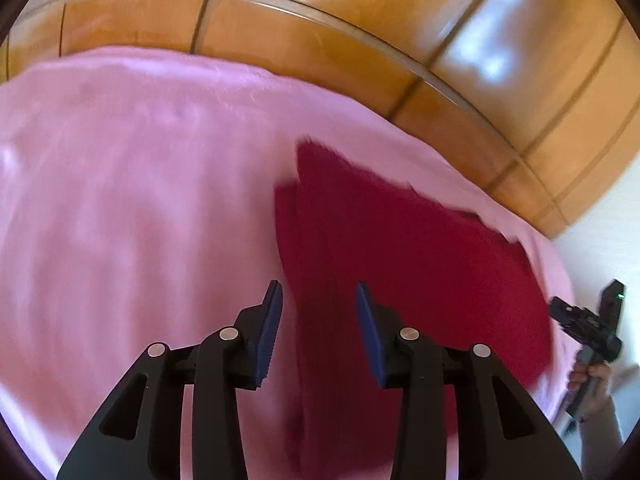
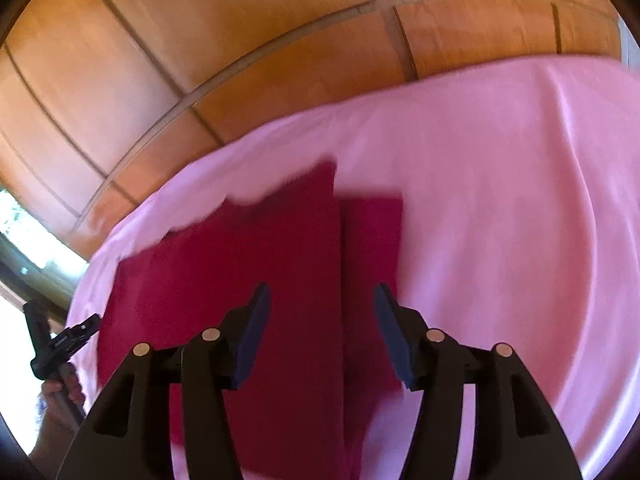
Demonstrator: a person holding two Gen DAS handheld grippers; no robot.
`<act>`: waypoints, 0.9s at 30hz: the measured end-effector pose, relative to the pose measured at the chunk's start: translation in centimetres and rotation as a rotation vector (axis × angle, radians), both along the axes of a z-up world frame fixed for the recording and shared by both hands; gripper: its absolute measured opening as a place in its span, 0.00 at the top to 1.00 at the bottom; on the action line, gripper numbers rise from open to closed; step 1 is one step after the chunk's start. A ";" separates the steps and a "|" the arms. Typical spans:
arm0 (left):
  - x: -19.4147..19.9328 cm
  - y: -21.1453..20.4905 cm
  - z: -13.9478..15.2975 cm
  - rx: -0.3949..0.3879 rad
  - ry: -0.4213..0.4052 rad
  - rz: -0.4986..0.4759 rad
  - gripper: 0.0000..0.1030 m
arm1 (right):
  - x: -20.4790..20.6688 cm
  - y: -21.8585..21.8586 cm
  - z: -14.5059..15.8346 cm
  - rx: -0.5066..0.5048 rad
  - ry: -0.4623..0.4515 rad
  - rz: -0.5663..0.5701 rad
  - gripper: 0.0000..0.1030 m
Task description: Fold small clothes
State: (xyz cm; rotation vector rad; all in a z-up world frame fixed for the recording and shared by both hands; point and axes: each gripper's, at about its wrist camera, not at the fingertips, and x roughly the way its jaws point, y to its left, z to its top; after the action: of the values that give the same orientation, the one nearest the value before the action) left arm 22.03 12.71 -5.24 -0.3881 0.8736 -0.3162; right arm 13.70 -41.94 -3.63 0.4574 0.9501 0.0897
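A dark red garment point(image 1: 400, 260) lies flat on a pink blanket point(image 1: 140, 200), partly folded with a straight fold edge running away from me. It also shows in the right wrist view point(image 2: 260, 260). My left gripper point(image 1: 319, 304) is open and empty, hovering over the garment's left edge. My right gripper point(image 2: 323, 308) is open and empty, hovering over the fold line, with the pink blanket point(image 2: 500, 200) to its right. Both frames are blurred by motion.
A wooden panelled wardrobe point(image 1: 320, 32) stands behind the bed. The other hand-held gripper shows at the right edge of the left wrist view point(image 1: 592, 328) and at the left edge of the right wrist view point(image 2: 52, 344). A bright window point(image 2: 16, 220) is at far left.
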 end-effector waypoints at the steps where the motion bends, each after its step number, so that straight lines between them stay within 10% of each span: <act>1: -1.7 0.1 -0.2 -0.021 -0.005 -0.014 0.49 | -1.0 0.2 -0.2 0.005 0.002 0.000 0.46; 8: -6.6 -0.1 -2.2 -0.087 0.030 -0.036 0.42 | -5.3 1.4 -2.0 0.038 0.043 0.004 0.51; 14: -6.0 0.4 -2.9 -0.130 0.047 -0.005 0.89 | -5.4 1.8 -2.0 0.007 0.054 0.004 0.88; 27: -10.4 1.3 -0.9 -0.108 0.044 -0.063 0.92 | -10.1 2.3 1.8 -0.011 0.049 0.066 0.92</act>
State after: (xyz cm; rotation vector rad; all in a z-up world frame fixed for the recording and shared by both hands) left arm 11.59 14.01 -6.15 -0.4697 0.9151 -0.4158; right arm 3.58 -39.66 -1.82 0.4196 1.0138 0.1327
